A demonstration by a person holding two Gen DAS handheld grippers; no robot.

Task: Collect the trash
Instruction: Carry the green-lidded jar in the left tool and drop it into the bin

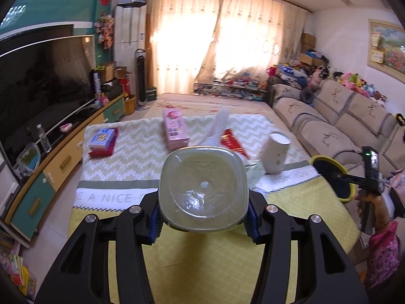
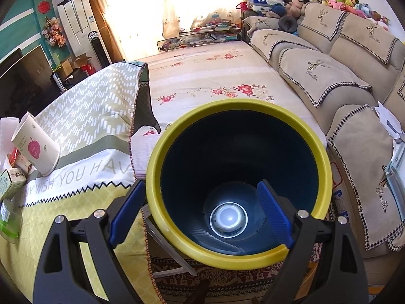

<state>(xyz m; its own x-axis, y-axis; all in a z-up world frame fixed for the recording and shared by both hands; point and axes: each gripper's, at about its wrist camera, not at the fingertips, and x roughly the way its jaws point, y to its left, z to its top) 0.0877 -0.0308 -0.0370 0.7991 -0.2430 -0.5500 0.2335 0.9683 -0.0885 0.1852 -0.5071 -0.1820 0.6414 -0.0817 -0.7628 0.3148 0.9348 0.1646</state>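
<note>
My left gripper (image 1: pixel 203 224) is shut on a clear plastic bottle (image 1: pixel 203 187), its square base facing the camera, held above the yellow tablecloth (image 1: pixel 202 261). My right gripper (image 2: pixel 202 212) is shut on the near rim of a yellow-rimmed dark blue trash bin (image 2: pixel 238 177), one finger inside and one outside; a white round lid (image 2: pixel 228 219) lies at its bottom. The bin (image 1: pixel 334 179) also shows at the right in the left wrist view, beside the table edge. A paper cup (image 1: pixel 276 155), a pink carton (image 1: pixel 174 129), a red wrapper (image 1: pixel 231 143) and a blue packet (image 1: pixel 102 139) lie on the table.
A beige sofa (image 1: pixel 329 116) runs along the right. A TV (image 1: pixel 43 86) and cabinet stand at the left. A flowered bed cover (image 2: pixel 215 76) lies beyond the table. In the right wrist view the cup (image 2: pixel 35 147) and small boxes (image 2: pixel 12 179) sit at the left.
</note>
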